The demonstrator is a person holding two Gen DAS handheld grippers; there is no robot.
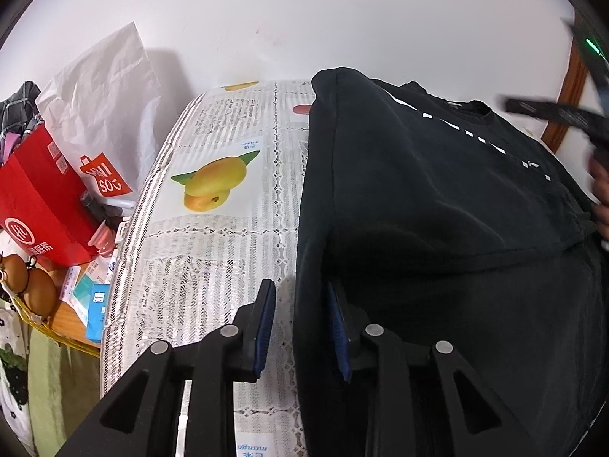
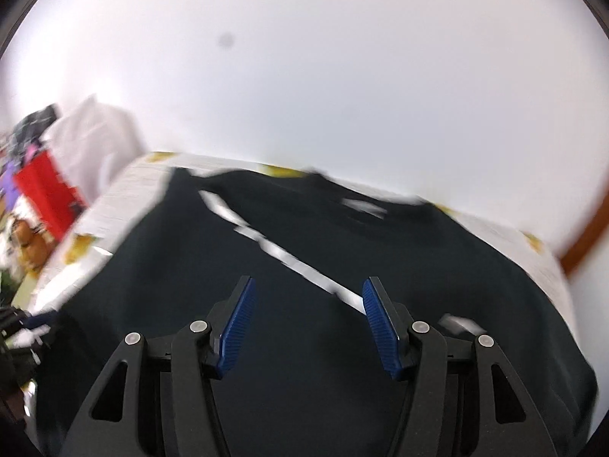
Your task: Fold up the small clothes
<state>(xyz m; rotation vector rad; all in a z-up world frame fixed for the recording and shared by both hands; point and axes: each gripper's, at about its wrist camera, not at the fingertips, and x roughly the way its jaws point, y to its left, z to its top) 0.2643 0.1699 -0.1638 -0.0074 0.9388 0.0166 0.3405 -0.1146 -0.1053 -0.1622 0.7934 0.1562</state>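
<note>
My left gripper [image 1: 300,320] points steeply down at the table, its blue pads [image 1: 265,327] parted a little. The left edge of the black T-shirt [image 1: 418,198] runs up between them, but the pads do not press on it — the cloth is released. The shirt lies flat on the lace-patterned tablecloth [image 1: 213,266], covering the right part of the table, with a line of white print [image 1: 475,133] crossing its chest toward the collar. A mango picture [image 1: 215,182] shows on the cloth just left of the shirt. Off the table's left edge I see a red paper bag [image 1: 38,205] and a white shopping bag [image 1: 106,106] behind it.

My right gripper [image 2: 306,316] also tilts down, above the middle of the shirt, its jaws standing wide apart with nothing between them; the view is smeared with motion blur. From the left wrist camera it appears at the far right edge as a blurred dark bar, with part of the person's hand [image 1: 600,186] beneath it.
</note>
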